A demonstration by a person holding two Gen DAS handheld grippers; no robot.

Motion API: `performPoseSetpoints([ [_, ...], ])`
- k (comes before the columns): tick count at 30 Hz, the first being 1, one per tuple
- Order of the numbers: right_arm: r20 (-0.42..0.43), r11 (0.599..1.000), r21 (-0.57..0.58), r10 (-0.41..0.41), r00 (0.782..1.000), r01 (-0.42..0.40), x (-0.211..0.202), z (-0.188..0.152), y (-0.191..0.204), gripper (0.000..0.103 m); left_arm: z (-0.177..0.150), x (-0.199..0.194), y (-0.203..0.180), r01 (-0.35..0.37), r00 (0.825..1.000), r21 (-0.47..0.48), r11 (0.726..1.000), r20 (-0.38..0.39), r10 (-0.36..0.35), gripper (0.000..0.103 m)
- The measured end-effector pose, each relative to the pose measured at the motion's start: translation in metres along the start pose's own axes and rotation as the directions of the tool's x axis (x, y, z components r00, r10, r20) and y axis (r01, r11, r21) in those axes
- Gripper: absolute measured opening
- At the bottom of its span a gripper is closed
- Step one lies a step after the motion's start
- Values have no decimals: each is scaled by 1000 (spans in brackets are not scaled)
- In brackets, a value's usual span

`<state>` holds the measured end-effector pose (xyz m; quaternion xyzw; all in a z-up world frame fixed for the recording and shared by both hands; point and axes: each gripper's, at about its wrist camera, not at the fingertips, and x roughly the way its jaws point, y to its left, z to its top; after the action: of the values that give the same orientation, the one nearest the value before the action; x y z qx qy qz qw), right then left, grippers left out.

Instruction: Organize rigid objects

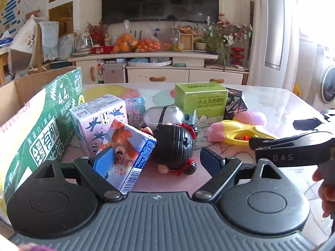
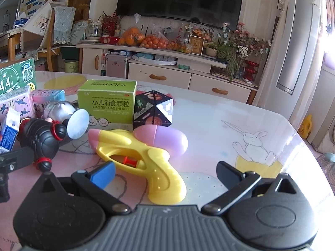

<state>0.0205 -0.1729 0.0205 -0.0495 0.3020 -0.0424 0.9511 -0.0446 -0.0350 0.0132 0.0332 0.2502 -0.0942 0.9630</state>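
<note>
Both sets of jaws are wide open, holding nothing. The left gripper (image 1: 158,156) faces the black doll (image 1: 177,146); the right gripper (image 2: 165,172) hangs over the yellow water gun (image 2: 144,159) lying on the surface (image 2: 240,129).

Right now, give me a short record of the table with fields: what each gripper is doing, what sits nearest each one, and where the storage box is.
left gripper: open, holding nothing
nearest to left: small blue-and-white cartoon carton, tilted, by its left finger; black round-headed doll with red ties lying ahead
right gripper: open, holding nothing
nearest to right: yellow plastic water pistol with pink tank, handle between the fingers
behind pistol: green medicine box, upright; dark space-print folding cube beside it
storage: open cardboard box with green milk print, far left
surface: pale table with rabbit drawing
</note>
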Motion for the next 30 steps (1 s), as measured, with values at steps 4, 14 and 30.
performPoseSetpoints([
  [4,-4,1000,-7,10,1000,-10,1,0,2,102,3,-5,9,-53,998,-5,999,20,53,103],
  [14,-21,998,-30,58,998,-59,16,1,5,102,12,24,31,-62,995,-69,996,-79,57,103],
  [30,-65,983,38,182,981,-180,26,0,-12,72,15,38,18,-19,990,-12,1000,-137,17,86],
])
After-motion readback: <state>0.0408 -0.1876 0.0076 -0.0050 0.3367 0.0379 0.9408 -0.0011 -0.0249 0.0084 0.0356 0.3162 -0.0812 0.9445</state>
